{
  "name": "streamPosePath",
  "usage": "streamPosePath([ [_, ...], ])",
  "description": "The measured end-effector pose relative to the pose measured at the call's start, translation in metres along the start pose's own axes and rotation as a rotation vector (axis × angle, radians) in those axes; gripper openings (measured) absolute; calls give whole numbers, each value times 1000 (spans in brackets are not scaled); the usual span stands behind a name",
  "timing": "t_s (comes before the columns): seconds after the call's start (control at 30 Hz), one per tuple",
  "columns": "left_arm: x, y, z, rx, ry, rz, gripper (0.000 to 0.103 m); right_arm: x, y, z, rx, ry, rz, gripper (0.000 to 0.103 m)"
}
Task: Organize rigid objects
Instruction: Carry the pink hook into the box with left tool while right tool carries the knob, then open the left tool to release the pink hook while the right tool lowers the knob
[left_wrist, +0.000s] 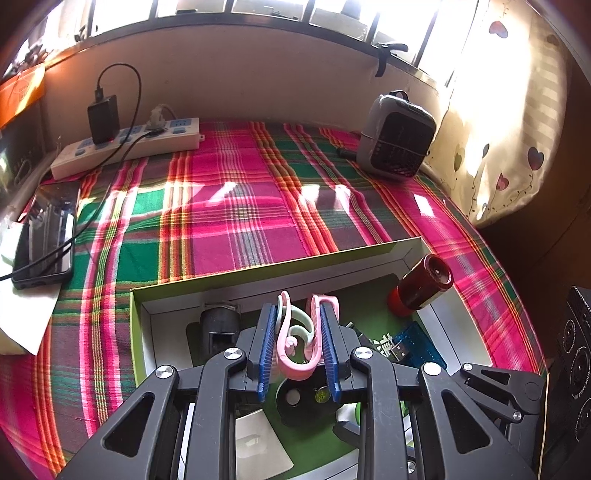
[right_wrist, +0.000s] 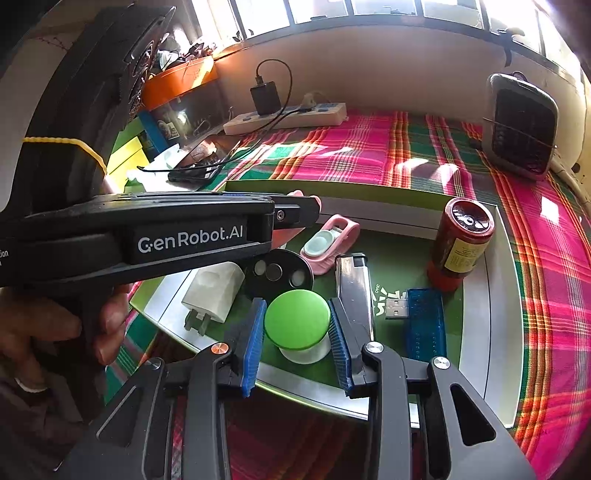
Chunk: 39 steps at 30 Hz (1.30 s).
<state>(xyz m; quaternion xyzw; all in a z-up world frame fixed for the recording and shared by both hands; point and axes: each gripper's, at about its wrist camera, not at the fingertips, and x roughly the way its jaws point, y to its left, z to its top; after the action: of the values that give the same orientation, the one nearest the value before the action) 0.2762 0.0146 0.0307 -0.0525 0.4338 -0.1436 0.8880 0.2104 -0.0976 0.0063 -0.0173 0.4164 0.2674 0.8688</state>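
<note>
Blue-padded jaws of the right gripper (right_wrist: 297, 339) clamp a green-capped jar (right_wrist: 297, 319), upright above the near edge of the green tray (right_wrist: 506, 332). Left gripper (left_wrist: 298, 345) jaws pinch a pink clip (left_wrist: 295, 339), long axis pointing away, over the tray. Inside lie a lighter (right_wrist: 354, 288), USB stick (right_wrist: 417, 314), white plug (right_wrist: 212, 291), black disc (right_wrist: 279, 275), and a leaning red jar (right_wrist: 461, 243).

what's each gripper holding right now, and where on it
Left gripper: pink plastic clip, pinched across its sides. Right gripper: green-lidded white jar, by the lid's rim.
</note>
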Motion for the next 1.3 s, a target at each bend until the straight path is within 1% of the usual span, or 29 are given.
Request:
streamPosePath([
  [0.47, 8, 1, -2, -10, 22, -3, 23, -1, 0, -1, 9, -1, 7, 35],
  [0.97, 6, 0, -4, -10, 23, 7, 24, 0, 0, -1, 6, 2, -1, 35],
  [1.1, 1, -1, -5, -9, 16, 17, 29, -1, 0, -2, 8, -2, 1, 35],
  [1.17, -2, -1, -6, -8, 6, 18, 30, -2, 0, -3, 11, -6, 0, 36],
  [1.3, -10, -1, -7, -11, -5, 32, 35, -7, 1, -4, 10, -21, -1, 38],
])
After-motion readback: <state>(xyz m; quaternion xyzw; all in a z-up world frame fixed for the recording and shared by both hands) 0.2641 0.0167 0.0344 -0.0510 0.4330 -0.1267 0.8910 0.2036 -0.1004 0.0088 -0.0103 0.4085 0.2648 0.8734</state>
